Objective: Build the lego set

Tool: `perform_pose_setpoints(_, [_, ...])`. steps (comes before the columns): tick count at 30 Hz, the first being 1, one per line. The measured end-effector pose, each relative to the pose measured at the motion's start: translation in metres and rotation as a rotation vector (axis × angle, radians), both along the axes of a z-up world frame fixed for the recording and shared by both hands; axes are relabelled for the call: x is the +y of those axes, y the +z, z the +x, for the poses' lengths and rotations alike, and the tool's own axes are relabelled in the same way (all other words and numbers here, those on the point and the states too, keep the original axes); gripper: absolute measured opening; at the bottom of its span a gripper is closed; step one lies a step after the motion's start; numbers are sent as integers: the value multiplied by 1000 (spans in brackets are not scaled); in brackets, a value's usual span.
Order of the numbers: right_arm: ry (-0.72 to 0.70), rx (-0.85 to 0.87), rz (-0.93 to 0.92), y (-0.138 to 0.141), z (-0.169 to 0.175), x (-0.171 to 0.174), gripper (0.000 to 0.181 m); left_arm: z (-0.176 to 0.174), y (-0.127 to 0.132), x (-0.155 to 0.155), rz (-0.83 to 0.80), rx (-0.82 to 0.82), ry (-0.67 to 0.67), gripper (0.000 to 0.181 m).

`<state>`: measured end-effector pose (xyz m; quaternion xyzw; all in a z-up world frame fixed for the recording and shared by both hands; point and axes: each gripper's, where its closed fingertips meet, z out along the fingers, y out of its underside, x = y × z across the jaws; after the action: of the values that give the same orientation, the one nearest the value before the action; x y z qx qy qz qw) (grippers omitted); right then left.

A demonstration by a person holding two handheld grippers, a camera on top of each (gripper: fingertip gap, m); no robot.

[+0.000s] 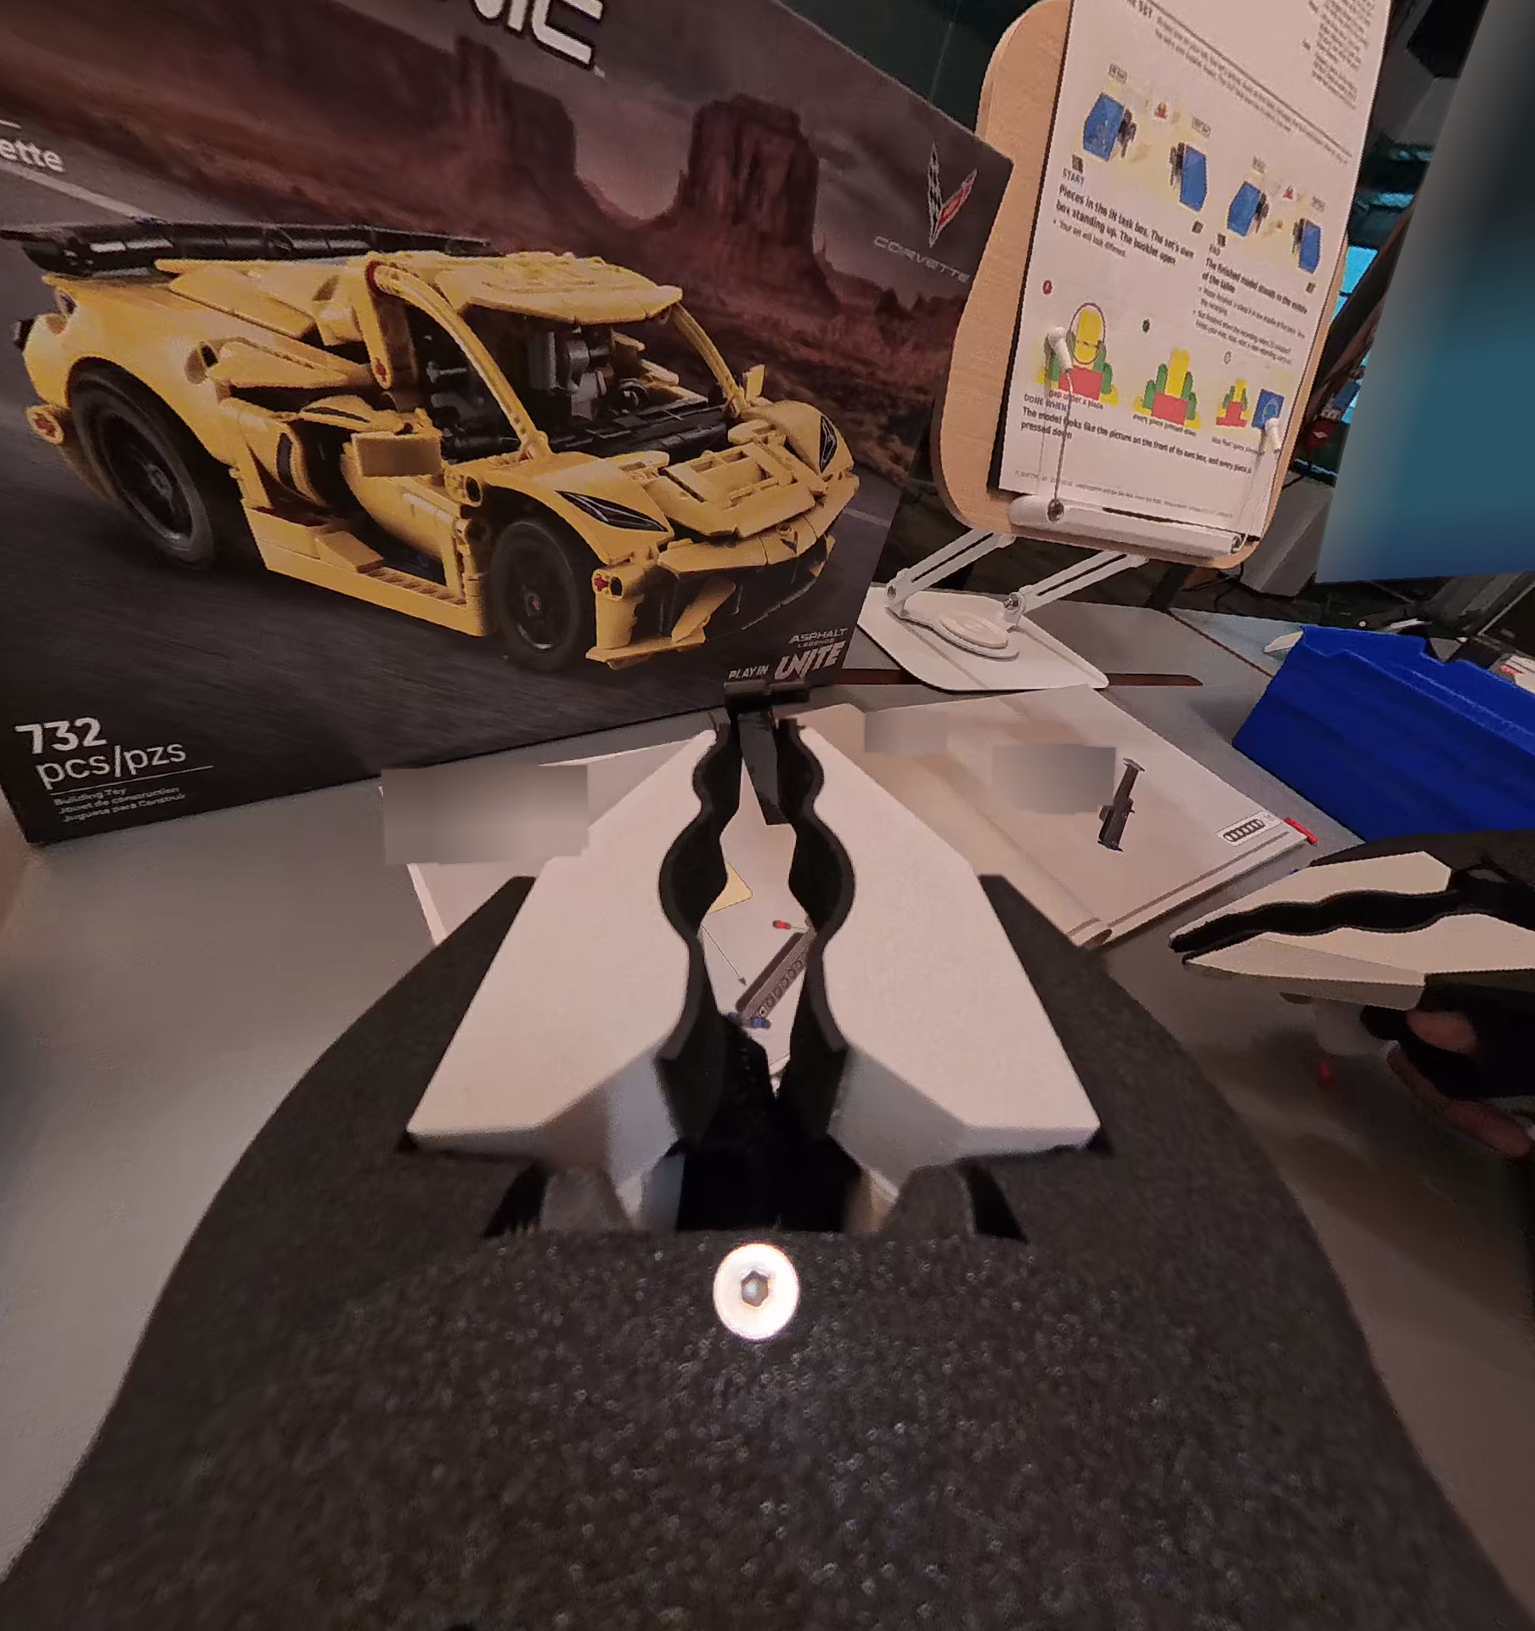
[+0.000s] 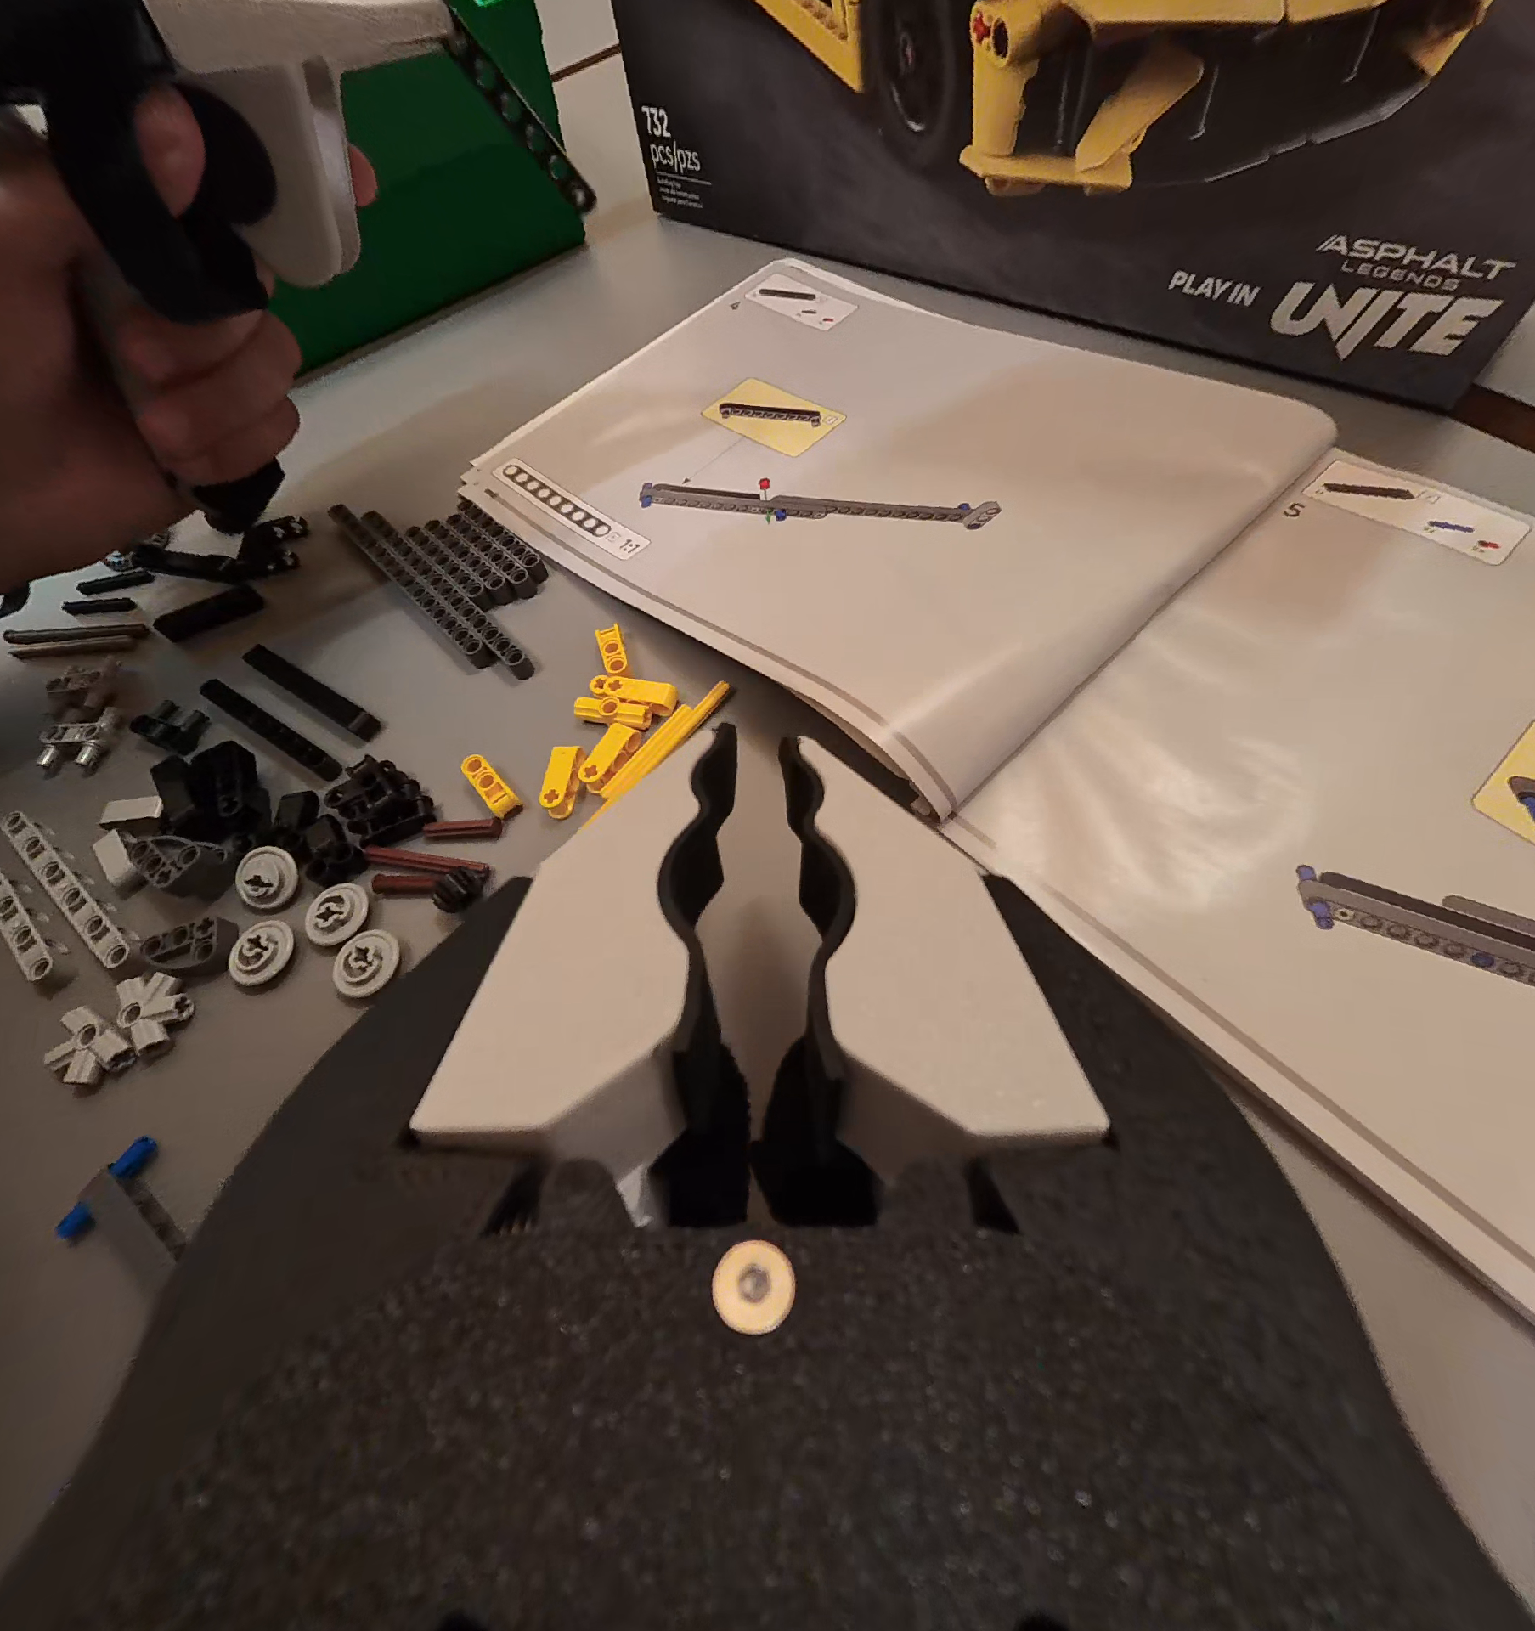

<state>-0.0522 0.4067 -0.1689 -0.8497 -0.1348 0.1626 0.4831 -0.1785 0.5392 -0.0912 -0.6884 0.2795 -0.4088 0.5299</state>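
Left gripper (image 1: 759,741): raised above the open instruction booklet (image 1: 1055,847), fingers clamped on a long black beam (image 1: 762,777) pinched at the tips and seen almost end-on. Same beam in the right wrist view: slanting down and to the right from that gripper, in front of a green bin (image 2: 446,176) at far left. Handle gripped by a person's hand (image 2: 84,309).

Right gripper (image 2: 759,750): fingers narrowly parted, nothing between them, tips over the grey table (image 2: 216,1147) at the near left edge of the booklet.

Loose parts, spread on the table left of the booklet:
- dark grey beams (image 2: 463,574), laid side by side, farthest;
- yellow connectors (image 2: 609,715) and a thin yellow rod, just left of the right fingertips;
- black connectors (image 2: 375,799), clustered mid-left;
- four round grey discs (image 2: 337,913), nearer;
- light grey beams (image 2: 57,883), at far left.

Set box (image 1: 393,618): upright beyond the booklet, yellow car pictured on its front. Right of the box: a wooden stand with a printed sheet (image 1: 1187,265); nearer on that side, a blue bin (image 1: 1408,732).
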Motion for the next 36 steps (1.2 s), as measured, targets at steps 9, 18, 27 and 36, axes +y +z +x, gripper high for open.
perform_pose_setpoints(9, [2, 20, -14, -2, -1, -1, 10, -7, 0, 4, 7, 19, 34, 6])
perform_pose_setpoints(18, [7, 6, -14, -4, -1, -1, 10, -6, -3, 4, 5, 32, 30, 6])
perform_pose_setpoints(27, [15, -2, -1, -2, -1, -1, 10, 5, -6, -5, 1, 50, -25, 6])
perform_pose_setpoints(36, [203, 74, 115, 32, -27, -18, 23, 37, 17, -64, 46, -58, -347, 7])
